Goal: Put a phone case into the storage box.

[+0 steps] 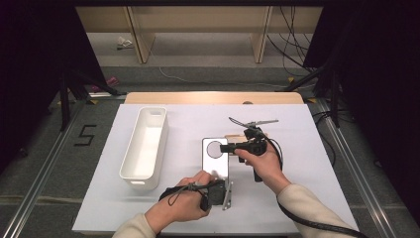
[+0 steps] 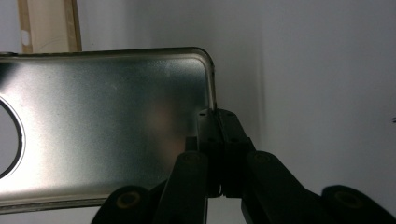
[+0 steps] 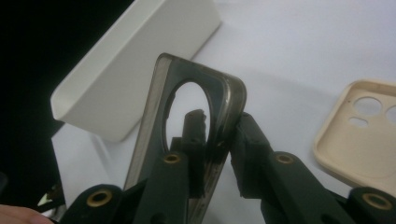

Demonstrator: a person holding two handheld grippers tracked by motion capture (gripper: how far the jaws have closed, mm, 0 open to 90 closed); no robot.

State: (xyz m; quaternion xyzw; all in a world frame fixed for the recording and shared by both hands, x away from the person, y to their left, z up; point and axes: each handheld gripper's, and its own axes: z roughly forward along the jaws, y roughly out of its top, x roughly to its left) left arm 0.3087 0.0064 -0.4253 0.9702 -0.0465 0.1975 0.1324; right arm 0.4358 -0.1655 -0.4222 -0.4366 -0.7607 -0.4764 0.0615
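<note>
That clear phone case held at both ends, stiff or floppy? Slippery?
The clear phone case looks thin-walled with a big camera cutout, so probably light and somewhat bendy. Left gripper and right gripper each pinch a rim; its glossy surface hints it may slip.

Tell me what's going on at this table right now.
A person holds a clear phone case between two handheld grippers. The left gripper pinches its near edge, and the right gripper clamps the rim beside the round camera cutout. A beige phone case lies on the white table, and a white bin stands to the left.
</note>
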